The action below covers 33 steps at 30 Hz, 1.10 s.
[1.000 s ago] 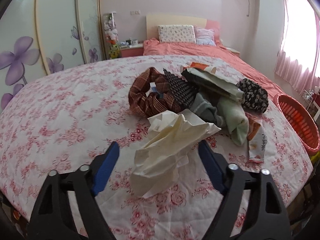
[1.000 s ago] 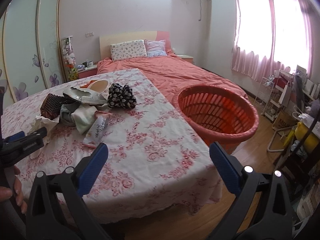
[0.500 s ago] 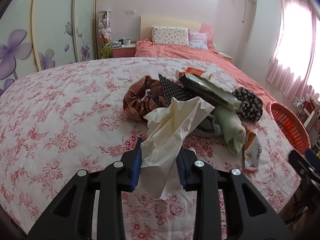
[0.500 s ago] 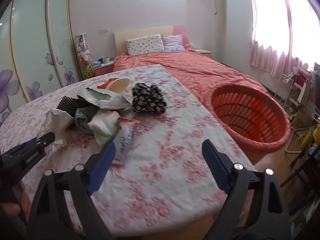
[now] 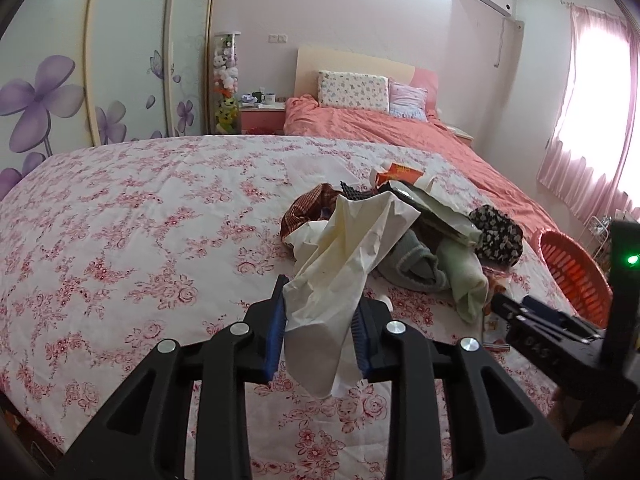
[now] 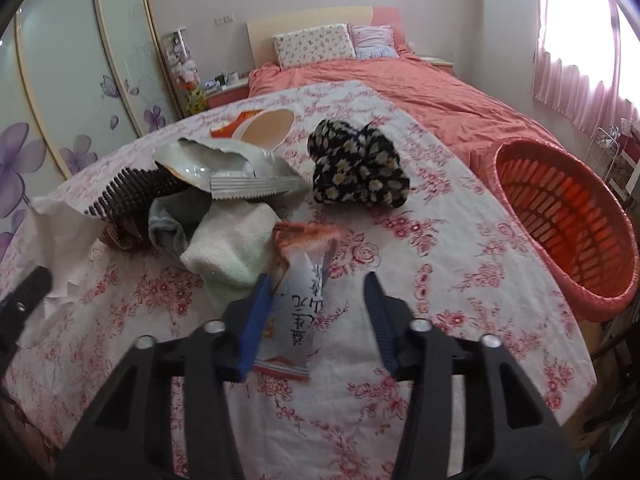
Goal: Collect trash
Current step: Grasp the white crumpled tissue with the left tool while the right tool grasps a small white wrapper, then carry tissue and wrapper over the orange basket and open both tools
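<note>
On the near side of the floral cover [image 5: 132,216], the left wrist view shows the left claw [image 5: 320,320] clamped on a crumpled cream paper [image 5: 344,264], its blue pads pressed against the paper from both sides. The paper rises up out of the claw and hides part of the pile [image 5: 424,240] behind it: a brown plaid cloth, a grey sock, a pale green towel and a silver wrapper. A black floral cloth [image 5: 498,236] lies just right of the pile. Far right, an orange basket [image 5: 572,272] sits past the cover's edge, partly hidden by the black body of the right claw [image 5: 540,328]. A bed [image 5: 400,128] with two pillows stands at the far wall.

From the right wrist view, the right claw [image 6: 316,320] is spread apart and straddles a snack wrapper [image 6: 300,292] that lies flat on the cover [image 6: 440,264]. The left pad touches or nearly touches the wrapper's edge; the right pad stands clear of it. Just beyond the wrapper lies the towel [image 6: 228,256], and farther off the silver wrapper [image 6: 236,172], a paper cup [image 6: 268,124] and the floral cloth [image 6: 356,168]. The basket [image 6: 568,220] stands at the right, beside the cover. At the left edge the cream paper [image 6: 60,240] shows beside a tip of the left claw [image 6: 24,296].
</note>
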Each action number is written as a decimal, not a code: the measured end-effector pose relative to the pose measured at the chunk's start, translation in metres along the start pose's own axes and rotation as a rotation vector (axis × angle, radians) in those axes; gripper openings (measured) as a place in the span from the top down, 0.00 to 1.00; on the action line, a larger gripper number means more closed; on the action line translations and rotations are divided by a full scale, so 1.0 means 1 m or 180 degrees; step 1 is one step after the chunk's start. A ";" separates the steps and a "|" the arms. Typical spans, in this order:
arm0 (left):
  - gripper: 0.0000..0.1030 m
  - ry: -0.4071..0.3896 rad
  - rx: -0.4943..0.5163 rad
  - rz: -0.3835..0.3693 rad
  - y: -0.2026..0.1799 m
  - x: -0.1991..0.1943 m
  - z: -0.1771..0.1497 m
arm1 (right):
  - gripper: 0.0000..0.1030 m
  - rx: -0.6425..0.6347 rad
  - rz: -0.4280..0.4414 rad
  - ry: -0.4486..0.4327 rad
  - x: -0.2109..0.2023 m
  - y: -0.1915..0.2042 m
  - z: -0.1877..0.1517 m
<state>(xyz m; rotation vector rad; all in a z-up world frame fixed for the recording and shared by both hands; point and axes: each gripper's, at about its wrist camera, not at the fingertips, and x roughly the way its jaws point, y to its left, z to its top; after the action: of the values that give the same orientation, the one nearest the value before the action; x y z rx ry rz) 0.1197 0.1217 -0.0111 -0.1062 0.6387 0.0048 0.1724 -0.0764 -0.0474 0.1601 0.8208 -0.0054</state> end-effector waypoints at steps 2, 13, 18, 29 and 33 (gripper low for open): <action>0.72 -0.0012 -0.0012 -0.0013 -0.001 -0.002 0.001 | 0.78 -0.0053 0.0025 -0.0009 -0.001 0.002 0.000; 0.72 -0.0089 0.0021 -0.0132 -0.016 -0.009 0.008 | 0.92 0.0013 0.0012 -0.0330 -0.032 -0.024 0.012; 0.72 -0.0129 0.0058 -0.0244 -0.030 -0.012 0.014 | 0.92 0.0114 0.0048 -0.0526 -0.056 -0.045 0.021; 0.72 -0.0105 0.0149 -0.0517 -0.073 -0.004 0.024 | 0.92 0.0238 -0.0024 -0.0747 -0.083 -0.084 0.032; 0.72 -0.0074 0.0166 -0.0633 -0.088 0.001 0.027 | 0.92 0.0292 -0.0045 -0.0786 -0.086 -0.097 0.034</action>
<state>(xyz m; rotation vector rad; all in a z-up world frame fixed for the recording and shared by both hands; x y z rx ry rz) 0.1396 0.0368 0.0189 -0.1187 0.6023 -0.2020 0.1317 -0.1818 0.0241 0.2355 0.5754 -0.0748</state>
